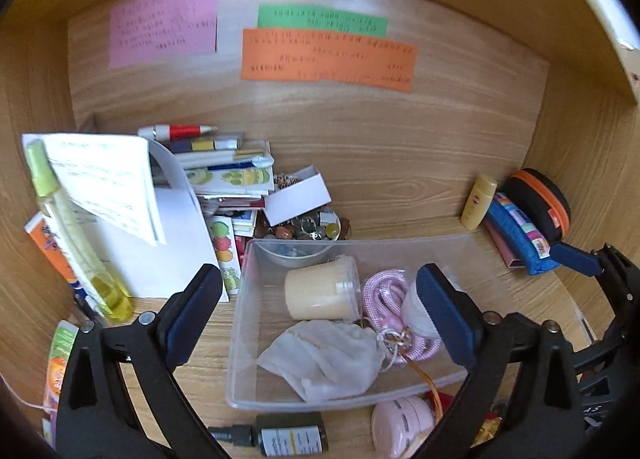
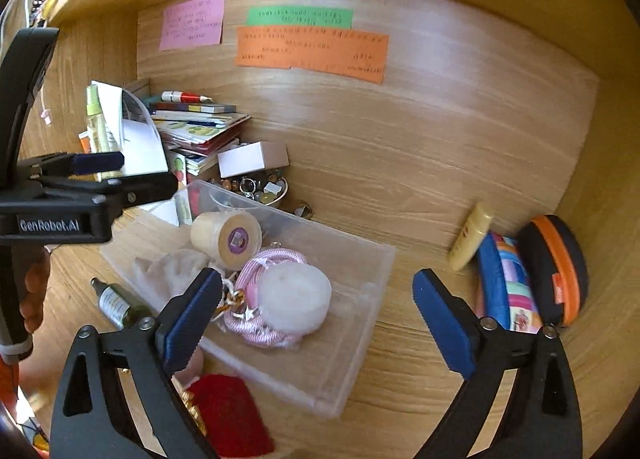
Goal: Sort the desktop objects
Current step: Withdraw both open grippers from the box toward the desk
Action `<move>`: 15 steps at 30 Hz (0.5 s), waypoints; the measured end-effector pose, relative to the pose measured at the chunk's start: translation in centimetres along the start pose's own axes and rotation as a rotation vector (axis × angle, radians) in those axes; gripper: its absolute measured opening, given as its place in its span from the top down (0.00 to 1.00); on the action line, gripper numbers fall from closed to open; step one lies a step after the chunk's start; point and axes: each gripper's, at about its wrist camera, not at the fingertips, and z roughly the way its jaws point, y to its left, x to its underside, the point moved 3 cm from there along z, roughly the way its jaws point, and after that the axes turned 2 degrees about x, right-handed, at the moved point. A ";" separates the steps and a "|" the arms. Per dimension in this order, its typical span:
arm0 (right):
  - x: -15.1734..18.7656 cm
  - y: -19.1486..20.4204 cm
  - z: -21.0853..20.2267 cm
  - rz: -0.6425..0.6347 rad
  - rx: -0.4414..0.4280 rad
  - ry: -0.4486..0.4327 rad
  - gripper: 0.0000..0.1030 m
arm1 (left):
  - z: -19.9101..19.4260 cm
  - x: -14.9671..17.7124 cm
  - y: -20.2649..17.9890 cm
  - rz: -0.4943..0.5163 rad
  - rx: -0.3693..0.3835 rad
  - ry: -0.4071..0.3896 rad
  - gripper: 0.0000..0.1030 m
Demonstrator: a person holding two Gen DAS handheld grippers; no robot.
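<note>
A clear plastic bin [image 1: 243, 299] [image 2: 385, 256] stands on the wooden desk. In it lie a cream jar [image 1: 320, 295] [image 2: 224, 237], a pink cord [image 1: 385, 291] [image 2: 276, 259], a white cloth pouch [image 1: 328, 363] and a white round puff [image 2: 294, 295]. My left gripper [image 1: 319, 274] hovers over the bin, open, with nothing touching its pads. My right gripper [image 2: 318, 276] is open above the bin's right end, also holding nothing. The left gripper [image 2: 148, 170] also shows at the left of the right wrist view.
A dark small bottle [image 1: 288, 435], a pink round case [image 1: 404, 427] and a red pouch [image 2: 232, 415] lie in front of the bin. A yellow tube [image 2: 470, 237], blue pencil case [image 2: 500, 283] and black-orange zip case [image 2: 556, 271] sit right. Books, papers [image 1: 224, 175], a trinket bowl [image 1: 308, 231] crowd the back left.
</note>
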 end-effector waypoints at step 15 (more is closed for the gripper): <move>2.4 0.1 -5.8 0.017 0.019 -0.022 0.07 | -7.3 1.6 -0.9 0.026 -0.021 -0.098 0.01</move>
